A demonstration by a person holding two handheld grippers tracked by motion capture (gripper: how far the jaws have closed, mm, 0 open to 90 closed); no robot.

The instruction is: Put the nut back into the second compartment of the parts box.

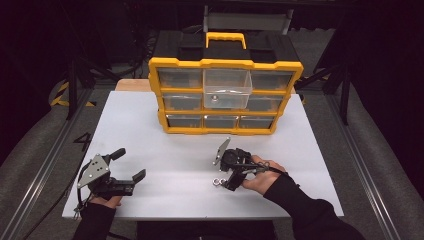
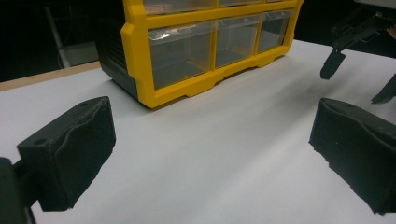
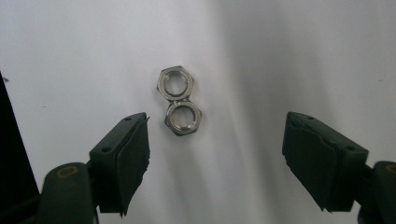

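Note:
Two steel hex nuts (image 3: 175,84) (image 3: 183,118) lie flat on the white table, touching each other. My right gripper (image 3: 217,158) hovers over them with its jaws wide open, one on each side and nothing between the pads. In the high view the nuts (image 1: 217,182) sit just left of the right gripper (image 1: 226,177) near the table's front. My left gripper (image 1: 131,164) rests open at the front left, with only bare table between its jaws (image 2: 210,154). A yellow and black drawer organizer (image 1: 225,95) stands at the back.
The organizer's top middle clear drawer (image 1: 227,85) is pulled out, with a small metal piece (image 1: 214,98) showing through its front. Its other drawers are shut. From the left gripper view the organizer (image 2: 205,42) is ahead and the other gripper (image 2: 355,32) is far right. The white table (image 1: 165,145) ends near both hands.

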